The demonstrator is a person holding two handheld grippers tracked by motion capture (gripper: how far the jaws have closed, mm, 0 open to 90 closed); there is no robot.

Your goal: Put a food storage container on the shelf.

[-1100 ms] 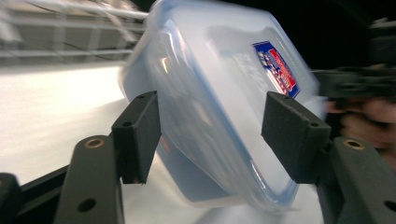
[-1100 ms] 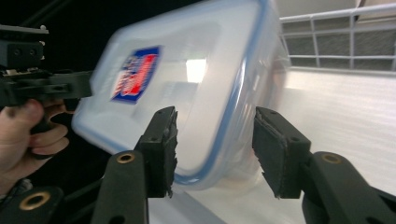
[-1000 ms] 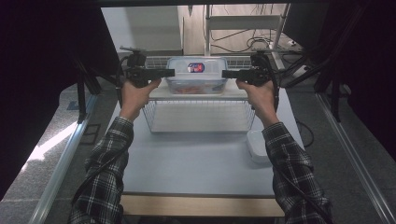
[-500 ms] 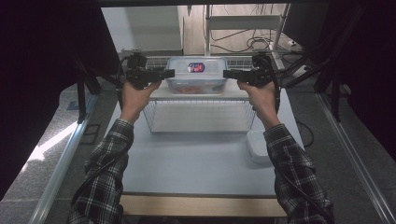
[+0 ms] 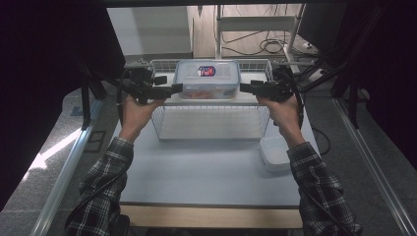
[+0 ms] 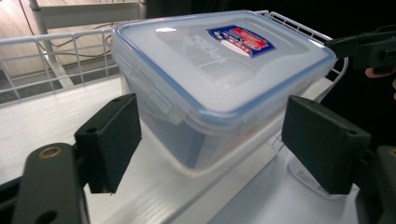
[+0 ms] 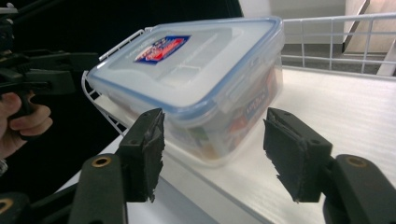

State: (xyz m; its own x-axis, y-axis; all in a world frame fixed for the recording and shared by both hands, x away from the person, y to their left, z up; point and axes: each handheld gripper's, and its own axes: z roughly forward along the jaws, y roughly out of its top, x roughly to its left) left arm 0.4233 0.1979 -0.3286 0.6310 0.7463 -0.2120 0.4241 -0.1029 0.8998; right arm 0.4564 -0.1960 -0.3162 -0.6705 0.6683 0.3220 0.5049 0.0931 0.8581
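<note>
High view: a person in plaid sleeves holds the left gripper (image 5: 174,89) and the right gripper (image 5: 244,88) at either end of a clear lidded container (image 5: 207,79), which rests on the white top shelf of a wire rack (image 5: 211,123) at the far side of the table (image 5: 196,172). Left gripper view and right gripper view alike show black jaws standing apart on each side of a container end, with a gap between pads and plastic; both pairs have just been opening, and nothing is gripped. The box sits flat on the shelf, lid clipped on and coloured contents visible through its wall. Placement looks complete, judging by the released hold; what appears left is drawing both hands clear. A small empty tub (image 5: 275,153) lies on the table near the right forearm.
</note>
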